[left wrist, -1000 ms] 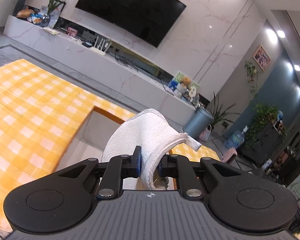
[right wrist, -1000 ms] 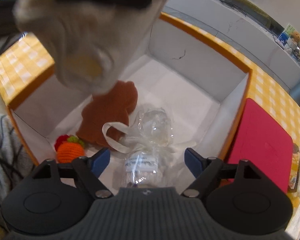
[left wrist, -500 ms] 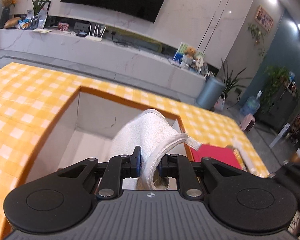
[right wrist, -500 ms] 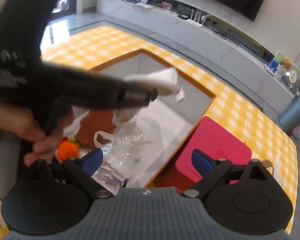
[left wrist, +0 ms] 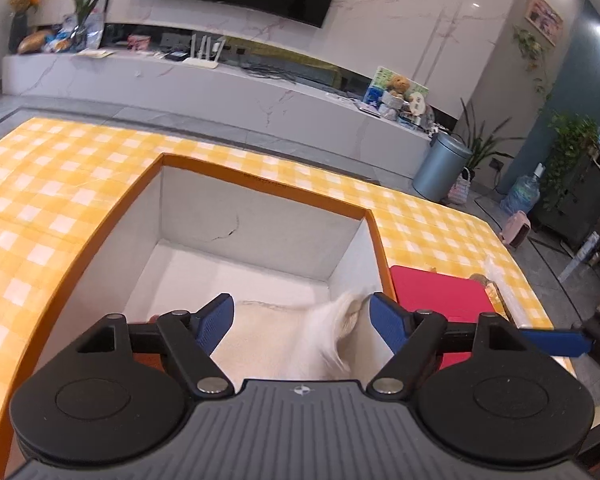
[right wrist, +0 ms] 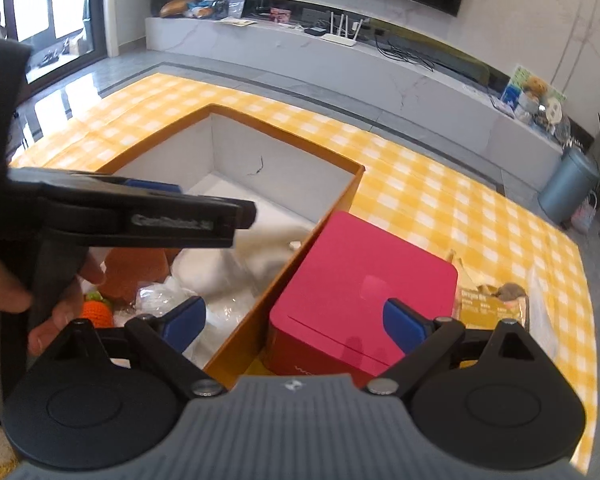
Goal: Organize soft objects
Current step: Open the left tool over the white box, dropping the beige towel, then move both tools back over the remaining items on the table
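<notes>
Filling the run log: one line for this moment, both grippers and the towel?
left gripper: jaws just opened, nothing gripped | white towel: in box, blurred | right gripper: open, empty, over box edge and red case

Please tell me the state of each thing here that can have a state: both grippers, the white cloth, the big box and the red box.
left gripper: jaws open, just opened, holding nothing
white cloth: released, inside the box
right gripper: jaws open, empty
orange box: open on top
red box: lid closed

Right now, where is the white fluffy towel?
The white towel lies inside the orange box, below the open left gripper, beside the brown plush; the red box stands outside.
</notes>
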The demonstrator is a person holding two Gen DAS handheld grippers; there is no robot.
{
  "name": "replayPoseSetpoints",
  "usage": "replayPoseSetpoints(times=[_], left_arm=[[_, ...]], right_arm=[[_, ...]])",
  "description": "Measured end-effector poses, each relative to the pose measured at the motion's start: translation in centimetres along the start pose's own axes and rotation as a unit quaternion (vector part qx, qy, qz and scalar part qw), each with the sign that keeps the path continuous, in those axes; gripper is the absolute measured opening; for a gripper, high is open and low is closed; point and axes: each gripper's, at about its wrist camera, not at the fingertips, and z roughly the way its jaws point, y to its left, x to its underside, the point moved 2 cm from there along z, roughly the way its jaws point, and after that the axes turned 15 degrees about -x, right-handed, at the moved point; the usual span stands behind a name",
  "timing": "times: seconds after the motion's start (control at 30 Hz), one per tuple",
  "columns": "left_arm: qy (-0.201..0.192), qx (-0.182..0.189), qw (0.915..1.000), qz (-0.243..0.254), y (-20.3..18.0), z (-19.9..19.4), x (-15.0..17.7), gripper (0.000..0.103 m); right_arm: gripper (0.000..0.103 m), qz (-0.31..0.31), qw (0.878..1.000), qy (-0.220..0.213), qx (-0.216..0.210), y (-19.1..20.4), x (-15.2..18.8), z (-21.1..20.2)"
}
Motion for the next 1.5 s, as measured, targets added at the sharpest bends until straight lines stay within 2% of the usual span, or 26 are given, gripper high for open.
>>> replayPoseSetpoints(times=[0.13,0.23,0.33,0.43,0.6,0.7,0.83,0.97,1.2,1.37,1.5], left_arm=[[0.021,0.011,0.9981,-0.057,1.3,-0.1,-0.4,0.093],[0.029,0.02,0.9977,-0.057,1.9,-0.4,-0.8,0.093],[0.018,0.04,0.996,-0.078,2.7,-1.2,-1.1,0.093],[0.016,0.043,0.9951,-0.087,2.9,-1.6,-1.3,0.093],[0.014,0.014,0.9974,-0.07,2.3,-1.9,-1.3,0.093],[0.005,0.018,0.998,-0.06,2.1,-2.5,-1.4,0.093],[-0.022,0.013,0.9989,-0.04,1.6,-3.6,-1.4,0.093],[-0.045,0.027,0.9984,-0.02,0.5,-4.5,-1.3,0.094],[-0.057,0.041,0.9974,0.012,-2.4,-5.3,-0.9,0.094],[-0.081,0.02,0.9936,0.077,-5.8,-6.0,-0.3,0.093],[-0.094,0.034,0.987,0.126,-8.7,-6.6,1.0,0.093]], right_arm=[[0.094,0.004,1.0,0.005,-0.005,-0.2,0.3,0.6],[0.094,0.0,1.0,0.008,-0.007,-0.1,0.5,0.7],[0.094,0.003,1.0,0.005,-0.008,-0.2,0.5,0.6],[0.094,0.01,1.0,0.0,-0.012,-0.5,0.3,0.8],[0.094,0.003,1.0,-0.014,-0.016,-0.3,-0.5,0.9],[0.094,-0.008,0.999,-0.033,-0.003,-0.3,-1.2,0.8],[0.094,0.013,0.998,-0.06,-0.002,-1.1,-1.6,0.3],[0.094,0.019,0.997,-0.078,0.006,-1.9,-0.9,-0.6],[0.094,0.051,0.992,-0.111,0.031,-4.8,1.6,-3.7],[0.095,0.083,0.988,-0.118,0.055,-7.8,3.5,-5.8],[0.098,0.106,0.982,-0.131,0.086,-10.2,4.9,-7.6]])
